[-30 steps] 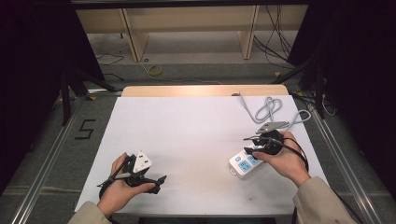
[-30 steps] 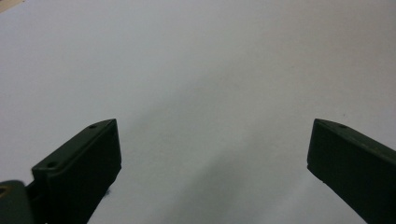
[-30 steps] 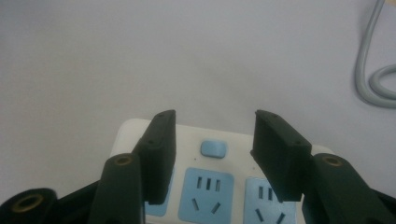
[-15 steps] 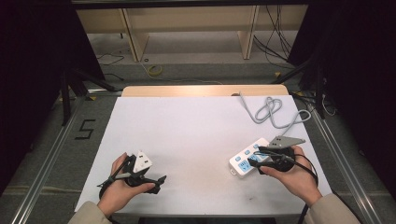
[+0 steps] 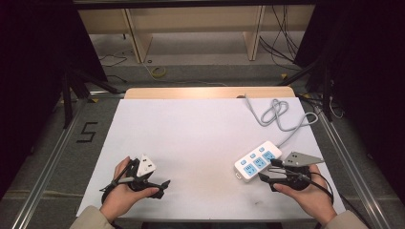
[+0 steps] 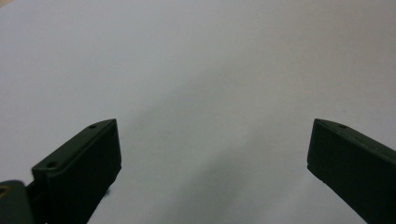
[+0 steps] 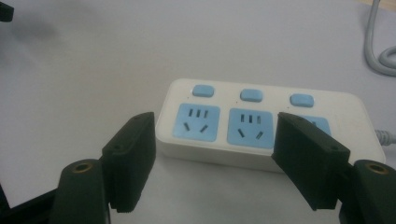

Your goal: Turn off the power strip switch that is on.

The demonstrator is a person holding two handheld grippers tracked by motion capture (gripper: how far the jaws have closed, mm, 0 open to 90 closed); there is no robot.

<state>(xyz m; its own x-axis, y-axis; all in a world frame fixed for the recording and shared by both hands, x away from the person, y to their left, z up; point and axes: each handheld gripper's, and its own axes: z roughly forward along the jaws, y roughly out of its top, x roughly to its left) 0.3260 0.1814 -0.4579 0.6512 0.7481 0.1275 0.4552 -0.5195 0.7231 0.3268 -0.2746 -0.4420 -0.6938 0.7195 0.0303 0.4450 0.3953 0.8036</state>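
A white power strip (image 5: 257, 161) with blue sockets and three blue buttons lies flat on the white table (image 5: 200, 129) at the front right. My right gripper (image 5: 267, 170) sits just at its near side, pointing at it. In the right gripper view its jaws have just been opening and stand wide, and the power strip (image 7: 261, 116) lies beyond my right gripper (image 7: 212, 140), untouched. At the front left my left gripper (image 5: 163, 187) rests in the hand. My left gripper (image 6: 212, 135) is open over bare table.
The strip's grey cable (image 5: 279, 114) loops toward the back right corner and off the table; the cable (image 7: 380, 42) is at the upper right of the right gripper view. Metal rails run along both table sides. Wooden shelving stands beyond the far edge.
The right hand drew back toward the front edge and came lower, off the top of the power strip. Its jaws spread apart. The left hand stayed still.
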